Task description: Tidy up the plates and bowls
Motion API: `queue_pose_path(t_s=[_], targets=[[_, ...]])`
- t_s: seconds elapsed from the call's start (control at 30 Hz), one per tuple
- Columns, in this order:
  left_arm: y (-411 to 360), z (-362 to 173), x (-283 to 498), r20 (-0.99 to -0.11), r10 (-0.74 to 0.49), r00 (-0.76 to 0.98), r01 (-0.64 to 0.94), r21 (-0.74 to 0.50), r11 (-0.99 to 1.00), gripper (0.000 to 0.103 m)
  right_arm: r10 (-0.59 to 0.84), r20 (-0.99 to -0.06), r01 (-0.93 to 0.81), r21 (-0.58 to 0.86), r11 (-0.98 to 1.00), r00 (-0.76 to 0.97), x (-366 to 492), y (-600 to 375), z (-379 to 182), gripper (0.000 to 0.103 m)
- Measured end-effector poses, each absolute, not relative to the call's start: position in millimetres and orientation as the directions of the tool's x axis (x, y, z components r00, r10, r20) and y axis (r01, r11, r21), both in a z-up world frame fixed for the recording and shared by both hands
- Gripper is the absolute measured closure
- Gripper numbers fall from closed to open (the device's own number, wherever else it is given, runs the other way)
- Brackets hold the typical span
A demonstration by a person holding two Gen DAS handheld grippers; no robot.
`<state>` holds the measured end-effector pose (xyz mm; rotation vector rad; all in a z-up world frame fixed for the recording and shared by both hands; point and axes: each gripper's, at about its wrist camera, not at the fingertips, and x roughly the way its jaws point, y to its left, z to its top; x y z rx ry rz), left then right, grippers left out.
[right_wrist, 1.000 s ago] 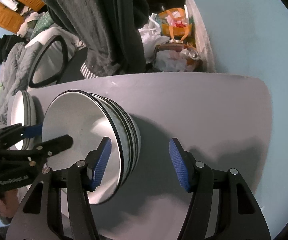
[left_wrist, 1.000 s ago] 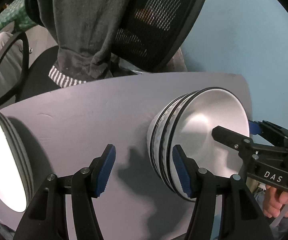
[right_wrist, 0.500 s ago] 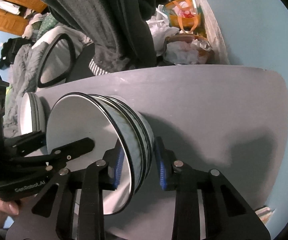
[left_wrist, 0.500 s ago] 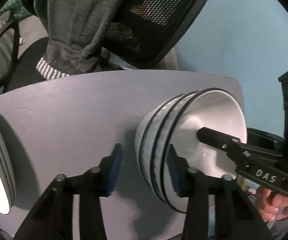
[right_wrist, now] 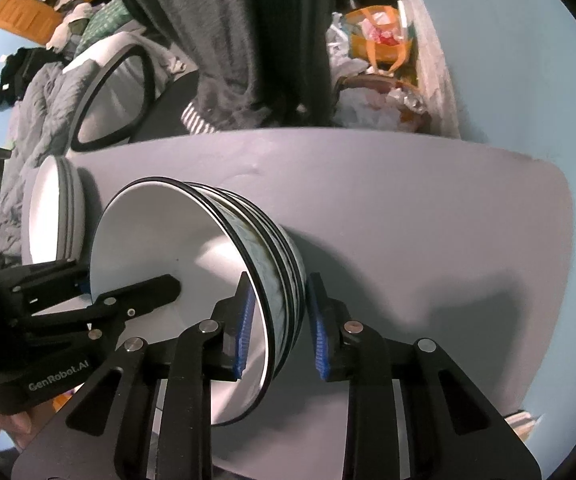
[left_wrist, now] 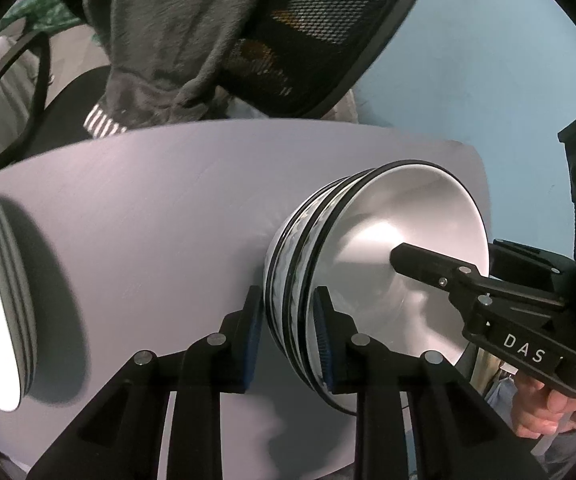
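Gripping opposite sides of a stack of white, black-rimmed ceramic bowls (left_wrist: 388, 264), the left gripper (left_wrist: 288, 340) and right gripper (right_wrist: 280, 328) have just narrowed, blue pads (right_wrist: 244, 332) pinching its walls. The bowls sit on a grey table (left_wrist: 148, 216); a stack of white plates (right_wrist: 54, 212) rests well apart.

A flat pale-grey bench (left_wrist: 148, 216) with a rounded corner fills the middle of both views. Behind its far edge stands a black mesh-backed office chair (left_wrist: 328, 36), and a dark grey fleecy garment (left_wrist: 160, 32) with a striped cuff (right_wrist: 196, 118) hangs over it. A light blue wall (left_wrist: 496, 64) rises to the right. In the right wrist view, an orange bag (right_wrist: 380, 36) and crumpled white plastic bags (right_wrist: 372, 104) lie beyond the bench, with rumpled grey bedding (right_wrist: 36, 96) at left.
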<state>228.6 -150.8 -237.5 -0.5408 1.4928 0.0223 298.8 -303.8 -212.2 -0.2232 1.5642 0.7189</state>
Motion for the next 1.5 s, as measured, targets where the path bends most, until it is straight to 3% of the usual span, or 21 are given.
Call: queue_pose_path(t_s=[0.7,1.17,1.5], targets=[[-88,-238,115,-0.965,-0.255,0.058,-0.482,-0.250,0.840,0.079,0.287,-0.914,-0.599,0.405,0.691,-0.286,207,-232,-224,0.077],[-82,-242,112,-0.966,-0.252,0.057,-0.476,-0.248,0.844,0.075,0.308,-0.903,-0.534,0.427,0.730,-0.300,205,-231,-230,0.078],[-78,-252,127,-0.945,-0.327,0.013,-0.426,-0.301,0.853,0.071,0.252,-0.909,-0.509,0.397,0.764,-0.331,201,-226,-232,0.076]])
